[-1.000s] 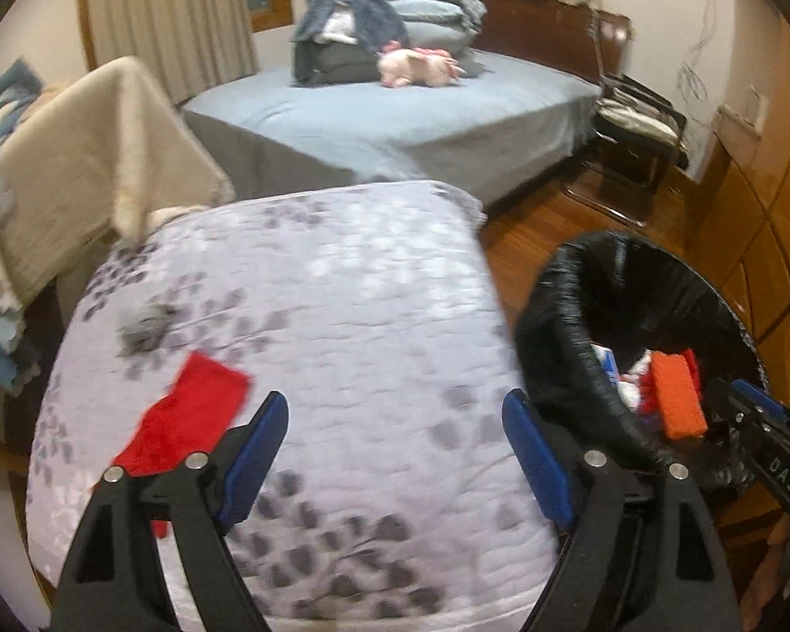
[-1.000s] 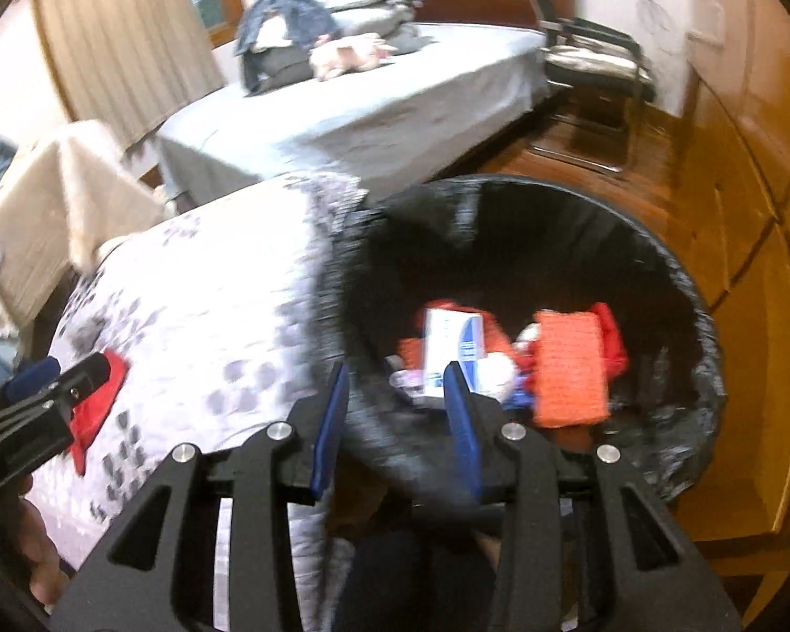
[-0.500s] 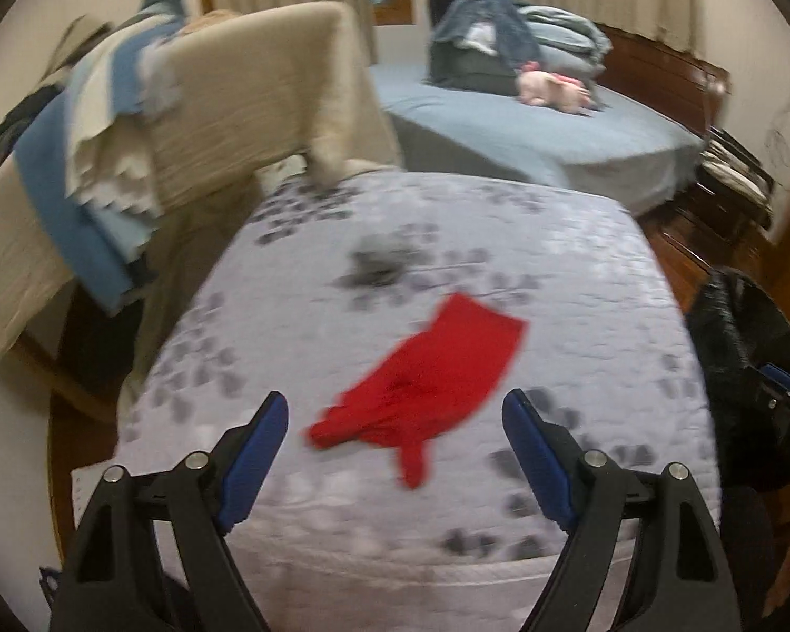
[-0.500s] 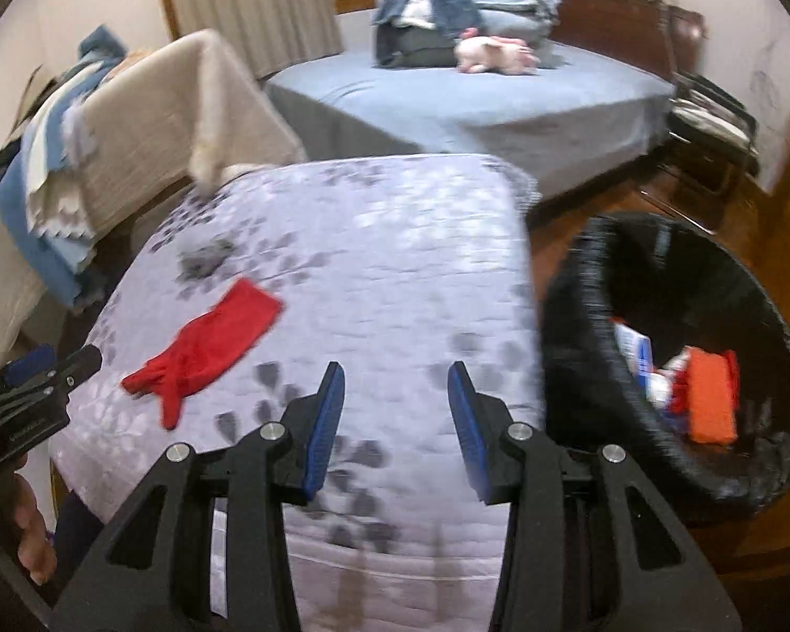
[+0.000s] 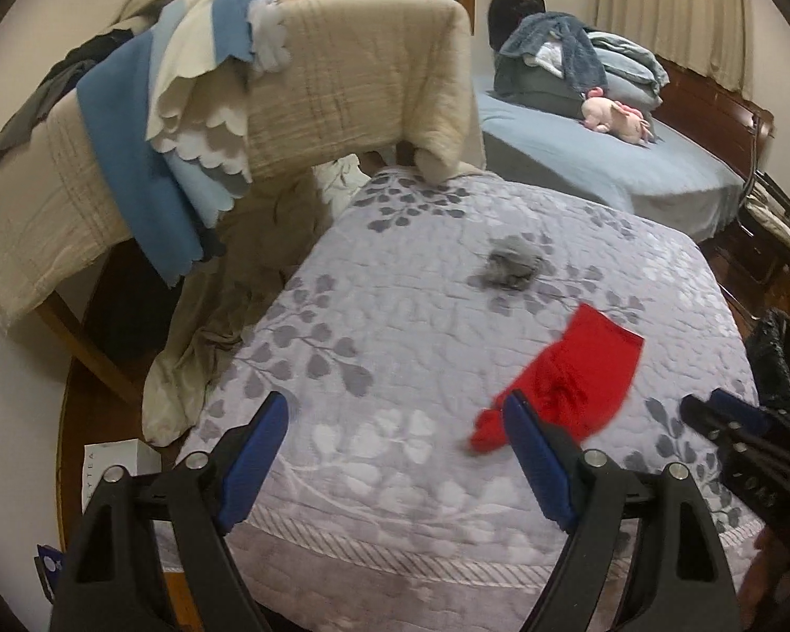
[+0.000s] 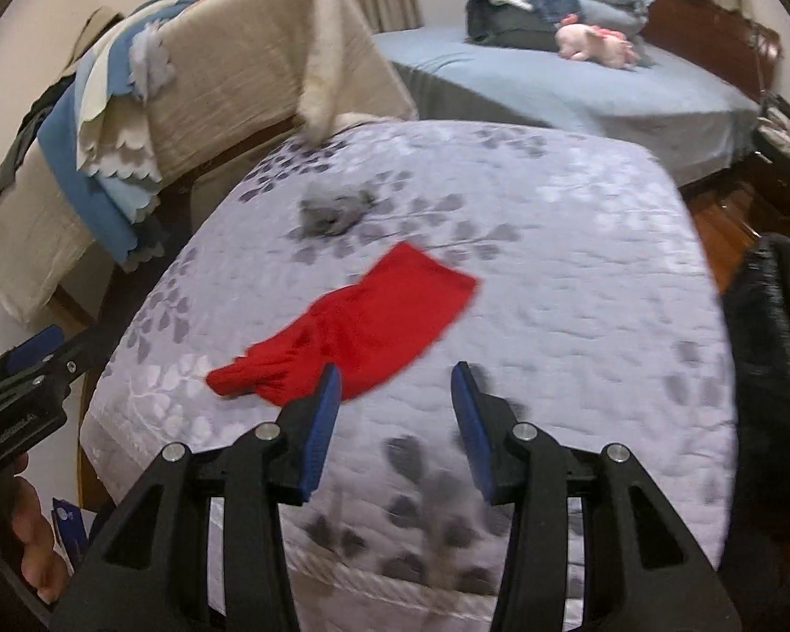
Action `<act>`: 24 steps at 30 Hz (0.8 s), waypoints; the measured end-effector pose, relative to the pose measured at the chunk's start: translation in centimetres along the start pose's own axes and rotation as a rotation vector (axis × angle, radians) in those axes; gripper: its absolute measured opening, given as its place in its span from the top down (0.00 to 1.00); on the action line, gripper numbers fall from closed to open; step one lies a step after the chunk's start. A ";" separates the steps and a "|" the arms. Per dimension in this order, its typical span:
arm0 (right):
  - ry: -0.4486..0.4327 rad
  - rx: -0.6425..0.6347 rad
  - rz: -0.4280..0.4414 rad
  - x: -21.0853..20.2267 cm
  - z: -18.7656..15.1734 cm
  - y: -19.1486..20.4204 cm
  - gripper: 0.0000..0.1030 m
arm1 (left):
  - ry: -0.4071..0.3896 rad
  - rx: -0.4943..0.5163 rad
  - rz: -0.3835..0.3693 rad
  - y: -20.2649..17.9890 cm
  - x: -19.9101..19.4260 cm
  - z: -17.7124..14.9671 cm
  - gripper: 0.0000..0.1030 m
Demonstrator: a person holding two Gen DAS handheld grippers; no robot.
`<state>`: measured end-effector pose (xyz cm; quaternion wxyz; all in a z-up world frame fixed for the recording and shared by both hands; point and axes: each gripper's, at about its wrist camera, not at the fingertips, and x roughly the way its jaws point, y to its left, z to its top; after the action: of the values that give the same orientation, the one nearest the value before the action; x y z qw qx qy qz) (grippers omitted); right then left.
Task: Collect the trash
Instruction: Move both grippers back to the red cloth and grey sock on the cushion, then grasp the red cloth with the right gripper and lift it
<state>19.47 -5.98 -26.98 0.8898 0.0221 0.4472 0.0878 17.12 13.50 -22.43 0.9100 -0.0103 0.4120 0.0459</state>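
Note:
A red cloth (image 5: 579,374) lies on the grey leaf-patterned quilt (image 5: 395,347); it also shows in the right wrist view (image 6: 363,321). A small grey crumpled wad (image 5: 513,263) lies beyond it, also seen in the right wrist view (image 6: 334,210). My left gripper (image 5: 395,426) is open and empty above the quilt's near edge, with the cloth at its right finger. My right gripper (image 6: 395,395) is open and empty, just right of the cloth's near end. The black-lined trash bin (image 6: 769,368) stands at the right edge.
A chair draped with beige and blue blankets (image 5: 268,84) stands left of the quilt. A blue bed (image 5: 632,152) with folded clothes and a pink plush toy is behind. A white box (image 5: 113,468) lies on the floor at left. A wooden floor is at right.
Both grippers swung left, away from the bin and toward the red cloth. The right gripper's jaws have opened wider. The bin has slid to the right edge of both views.

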 end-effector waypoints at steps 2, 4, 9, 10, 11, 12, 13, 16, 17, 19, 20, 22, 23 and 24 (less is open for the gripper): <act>0.000 -0.009 0.011 1.2 0.0 1.3 0.57 | -0.001 0.004 0.002 0.6 0.4 0.0 0.20; 0.008 -0.017 0.017 2.7 -0.1 2.6 0.56 | -0.004 0.012 0.013 1.1 0.9 0.0 0.20; 0.037 -0.036 0.009 5.8 0.1 4.2 0.53 | 0.008 0.011 -0.003 1.9 2.2 -0.1 0.20; 0.046 -0.037 0.007 6.3 0.0 4.2 0.53 | 0.012 0.011 -0.006 1.9 2.5 -0.1 0.20; 0.058 -0.039 0.004 6.8 0.0 4.2 0.53 | 0.016 0.011 -0.009 2.0 2.7 -0.1 0.20; 0.074 -0.046 -0.007 7.6 0.0 4.3 0.53 | 0.018 0.009 -0.012 2.0 3.1 -0.1 0.20; 0.083 -0.051 -0.013 8.1 -0.1 4.2 0.55 | 0.020 0.007 -0.013 2.0 3.2 0.0 0.20; 0.067 -0.080 -0.023 8.6 0.0 4.2 0.77 | 0.030 0.002 -0.020 1.9 3.9 0.1 0.20; 0.071 -0.080 -0.013 8.8 0.2 4.1 0.84 | 0.033 0.001 -0.022 1.7 4.1 0.1 0.20; 0.074 -0.086 -0.006 8.9 0.5 3.8 0.91 | 0.037 -0.001 -0.029 1.6 4.4 0.2 0.20; 0.070 -0.090 -0.007 8.9 0.6 3.6 0.92 | 0.041 -0.001 -0.034 1.4 4.6 0.2 0.20; 0.061 -0.091 -0.015 8.8 1.0 3.0 0.93 | 0.044 0.004 -0.038 0.9 4.7 0.2 0.20; 0.056 -0.080 -0.021 8.7 1.4 2.4 0.93 | 0.044 0.007 -0.042 0.7 4.8 0.2 0.20; 0.053 -0.072 -0.027 8.7 1.8 1.8 0.93 | 0.044 0.010 -0.047 0.3 4.8 0.3 0.20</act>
<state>25.71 -2.61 -32.59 0.8790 -0.0181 0.4675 0.0925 20.47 14.14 -25.84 0.9015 -0.0163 0.4319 0.0223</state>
